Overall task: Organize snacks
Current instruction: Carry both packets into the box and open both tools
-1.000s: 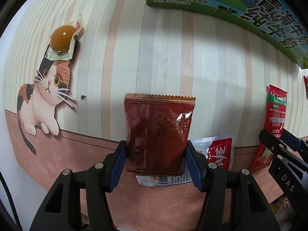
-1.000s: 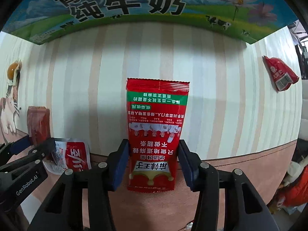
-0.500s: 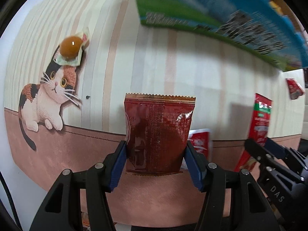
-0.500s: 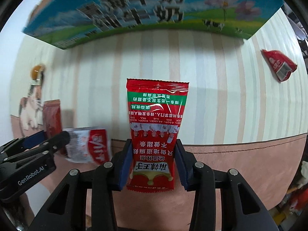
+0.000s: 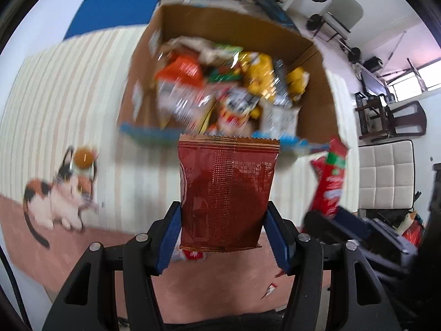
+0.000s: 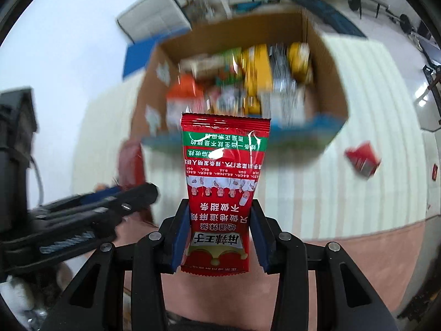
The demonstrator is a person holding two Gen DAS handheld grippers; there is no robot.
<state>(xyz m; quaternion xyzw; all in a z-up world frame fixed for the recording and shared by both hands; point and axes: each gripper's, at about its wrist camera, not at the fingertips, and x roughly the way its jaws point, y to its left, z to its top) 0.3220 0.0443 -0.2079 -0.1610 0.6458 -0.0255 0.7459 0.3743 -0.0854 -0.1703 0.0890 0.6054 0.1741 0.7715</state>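
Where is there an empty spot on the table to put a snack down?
Bare striped cloth lies left of the cardboard box, above the cat picture, and between the box and the loose red packet. The box itself is crammed with snacks.

White wall (image 5: pixel 386 22), bright window (image 5: pixel 410 82), perhaps chairs (image 5: pixel 397 118)

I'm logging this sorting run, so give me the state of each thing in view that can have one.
Left gripper: shut on the dark red packet, held up.
Right gripper: shut on the bright red packet, held up.
Cardboard box: open, holding many snacks.
Small red packet: lying loose on the striped cloth.
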